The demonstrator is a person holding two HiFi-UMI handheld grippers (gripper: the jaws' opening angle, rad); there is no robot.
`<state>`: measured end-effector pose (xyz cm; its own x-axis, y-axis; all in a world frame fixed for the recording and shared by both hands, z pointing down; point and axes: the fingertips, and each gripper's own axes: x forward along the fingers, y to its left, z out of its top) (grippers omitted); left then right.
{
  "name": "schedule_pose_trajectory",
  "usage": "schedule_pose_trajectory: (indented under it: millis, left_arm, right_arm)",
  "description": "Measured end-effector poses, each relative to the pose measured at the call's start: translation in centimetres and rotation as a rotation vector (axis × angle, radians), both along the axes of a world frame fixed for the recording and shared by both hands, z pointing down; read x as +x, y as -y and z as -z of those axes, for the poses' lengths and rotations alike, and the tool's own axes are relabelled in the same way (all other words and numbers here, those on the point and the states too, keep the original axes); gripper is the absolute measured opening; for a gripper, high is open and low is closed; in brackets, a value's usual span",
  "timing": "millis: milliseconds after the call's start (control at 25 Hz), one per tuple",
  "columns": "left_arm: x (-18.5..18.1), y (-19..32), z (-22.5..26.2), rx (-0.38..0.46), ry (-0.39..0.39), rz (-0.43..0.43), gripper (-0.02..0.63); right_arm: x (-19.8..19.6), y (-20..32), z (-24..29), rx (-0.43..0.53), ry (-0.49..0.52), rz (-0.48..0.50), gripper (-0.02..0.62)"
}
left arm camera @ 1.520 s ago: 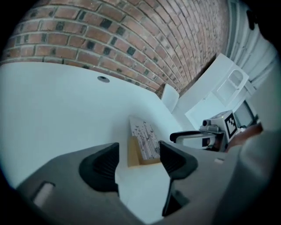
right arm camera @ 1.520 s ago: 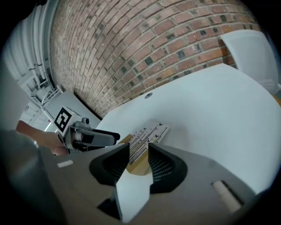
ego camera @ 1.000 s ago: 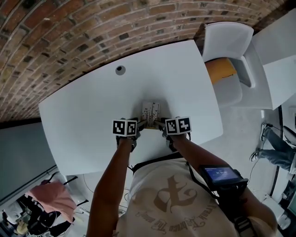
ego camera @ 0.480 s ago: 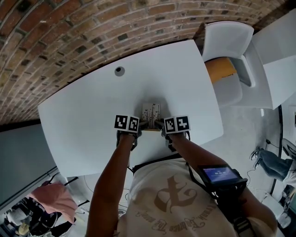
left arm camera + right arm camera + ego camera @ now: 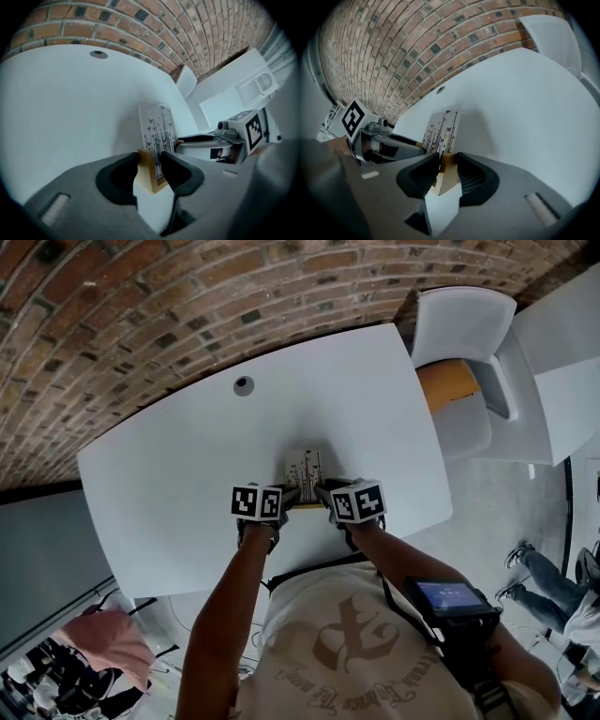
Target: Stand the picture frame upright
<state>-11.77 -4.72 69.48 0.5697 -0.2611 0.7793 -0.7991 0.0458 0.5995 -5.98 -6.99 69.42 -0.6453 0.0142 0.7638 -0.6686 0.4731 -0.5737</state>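
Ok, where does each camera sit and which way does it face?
Head view: on the person's head, looking steeply down at the table and picture frame; forearms, shirt, left claw, right claw show.
Left gripper view: on the left claw, facing the brick wall; jaws, just closed further, grip the frame's corner.
Right gripper view: on the right claw, same heading; jaws likewise just closed onto the other corner.
Both gripper views show the frame and the opposite claw.

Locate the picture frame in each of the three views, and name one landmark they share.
Head view: picture frame in the middle of the picture, by the table's near edge.
Left gripper view: just right of centre.
Right gripper view: just left of centre.
Shared landmark: the round hole in the table, beyond the frame.
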Motion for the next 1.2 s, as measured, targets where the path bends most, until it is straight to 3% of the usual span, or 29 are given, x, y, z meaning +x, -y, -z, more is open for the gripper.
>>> schedule_pose_trajectory:
  millis: [440,1200]
  left_arm:
    - [-0.3,2.7,1.8,0.158,0.024,0.07,0.153]
    - [-3.4,11.7,3.9,0.352,0.089,0.149,0.144]
  right_arm:
    - [-0.4,3.5,2.4,0.181,0.026,0.056,0.117]
    - [-3.6,13.0,4.4,0.372,0.108,0.14,0.114]
